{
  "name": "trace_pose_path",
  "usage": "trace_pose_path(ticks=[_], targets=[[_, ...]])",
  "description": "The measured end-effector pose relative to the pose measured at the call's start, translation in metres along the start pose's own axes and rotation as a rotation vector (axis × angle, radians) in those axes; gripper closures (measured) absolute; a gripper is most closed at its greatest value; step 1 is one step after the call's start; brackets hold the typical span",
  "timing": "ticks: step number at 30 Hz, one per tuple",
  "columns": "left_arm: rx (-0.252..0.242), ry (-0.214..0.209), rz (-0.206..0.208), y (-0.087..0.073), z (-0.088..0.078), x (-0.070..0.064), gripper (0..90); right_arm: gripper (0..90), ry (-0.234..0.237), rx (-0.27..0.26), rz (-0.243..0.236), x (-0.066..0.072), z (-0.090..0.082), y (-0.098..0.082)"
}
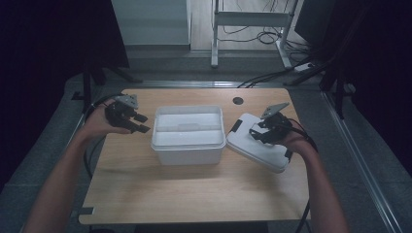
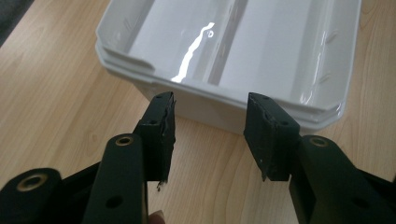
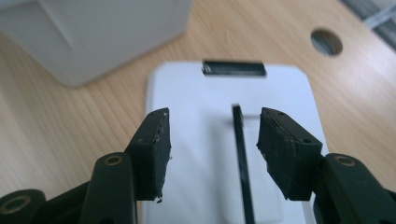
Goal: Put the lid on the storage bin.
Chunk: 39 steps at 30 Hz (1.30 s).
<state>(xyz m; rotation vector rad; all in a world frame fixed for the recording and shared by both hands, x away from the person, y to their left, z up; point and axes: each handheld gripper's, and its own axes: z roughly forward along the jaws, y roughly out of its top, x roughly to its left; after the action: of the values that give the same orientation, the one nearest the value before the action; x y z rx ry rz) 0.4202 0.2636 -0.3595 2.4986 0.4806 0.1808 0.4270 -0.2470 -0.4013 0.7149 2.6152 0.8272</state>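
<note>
A white plastic box [image 1: 188,141] stands open and empty in the middle of the wooden table; its rim and inside show in the left gripper view [image 2: 224,93]. Its white lid [image 1: 257,145] lies flat on the table to the right, with a black clip at one end [image 3: 234,68] and a thin black handle bar [image 3: 242,154]. My left gripper [image 1: 141,123] hovers open just left of the box, jaws apart and empty [image 2: 210,135]. My right gripper [image 1: 256,134] sits open low over the lid, its jaws standing either side of the handle bar [image 3: 212,149].
A round cable hole [image 1: 237,100] lies in the table [image 1: 194,194] behind the lid. Beyond the table's far edge are grey floor, a white frame's legs [image 1: 214,58] and loose cables. Dark curtains hang at both sides.
</note>
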Motion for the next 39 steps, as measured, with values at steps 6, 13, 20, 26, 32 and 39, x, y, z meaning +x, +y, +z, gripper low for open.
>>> trace_pose_path(ticks=[6,13,20,26,32,39], targets=[[0.010,-0.003,-0.019,-0.014,0.003,0.003,53.4,46.1,-0.014,0.085,0.021,-0.013,0.014,-0.006],[0.011,-0.005,-0.063,-0.029,0.007,0.005,53.4,50.5,-0.018,0.157,0.032,-0.022,0.028,-0.013],[0.016,-0.012,-0.088,-0.041,0.012,0.008,53.4,60.1,-0.027,0.246,0.016,-0.024,0.036,-0.021],[0.015,-0.015,-0.094,-0.044,0.015,0.008,53.3,71.2,-0.035,0.297,-0.008,-0.024,0.042,-0.024],[0.023,-0.017,-0.097,-0.048,0.017,0.009,53.2,82.8,-0.046,0.287,-0.042,-0.022,0.040,-0.026],[0.025,-0.015,-0.106,-0.052,0.016,0.010,53.3,83.7,-0.050,0.252,-0.061,-0.024,0.023,-0.028]])
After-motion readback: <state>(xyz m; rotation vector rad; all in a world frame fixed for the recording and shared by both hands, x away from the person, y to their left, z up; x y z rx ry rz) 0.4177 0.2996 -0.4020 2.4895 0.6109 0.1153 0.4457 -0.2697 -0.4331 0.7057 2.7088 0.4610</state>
